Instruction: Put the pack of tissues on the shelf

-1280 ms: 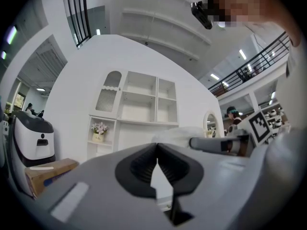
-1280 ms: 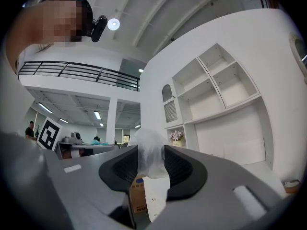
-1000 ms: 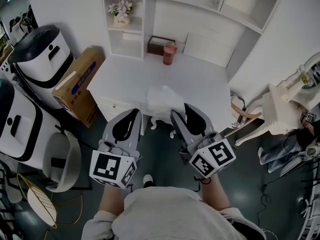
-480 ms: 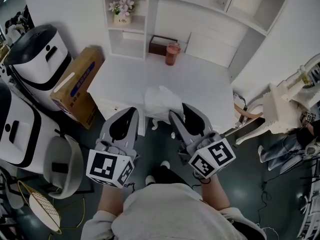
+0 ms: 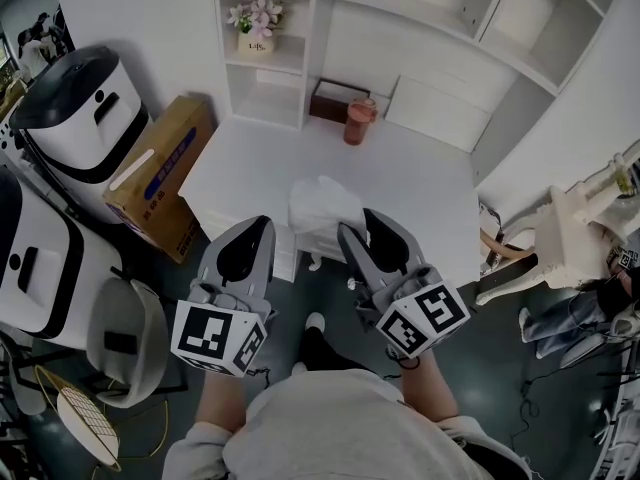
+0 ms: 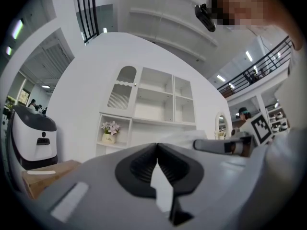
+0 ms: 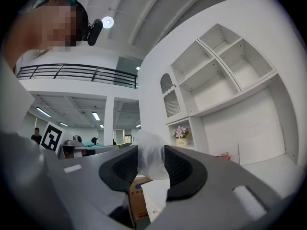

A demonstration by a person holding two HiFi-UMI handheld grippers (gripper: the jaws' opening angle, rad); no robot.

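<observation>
The pack of tissues (image 5: pixel 322 206) is a white, crinkly plastic-wrapped bundle held over the front edge of the white desk (image 5: pixel 420 183). My right gripper (image 5: pixel 358 224) is shut on its near end. In the right gripper view the wrapper (image 7: pixel 149 150) bulges up between the dark pads, and my right gripper (image 7: pixel 151 166) points toward the shelves. My left gripper (image 5: pixel 262 226) hovers beside it at the left, shut and empty; in the left gripper view its jaws (image 6: pixel 157 146) meet tip to tip. The white shelf unit (image 5: pixel 262 78) stands at the back of the desk.
A flower pot (image 5: pixel 255 30) sits in the shelf's upper cubby. A red cup (image 5: pixel 357 123) and a brown box (image 5: pixel 330 98) stand at the desk's back. A cardboard box (image 5: pixel 160 173), white rounded machines (image 5: pixel 75 108) and a chair (image 5: pixel 120 328) crowd the floor at the left.
The desk and shelf have slid lower and closer in the head view. Both grippers keep the same pose, the right one still holding the tissue pack.
</observation>
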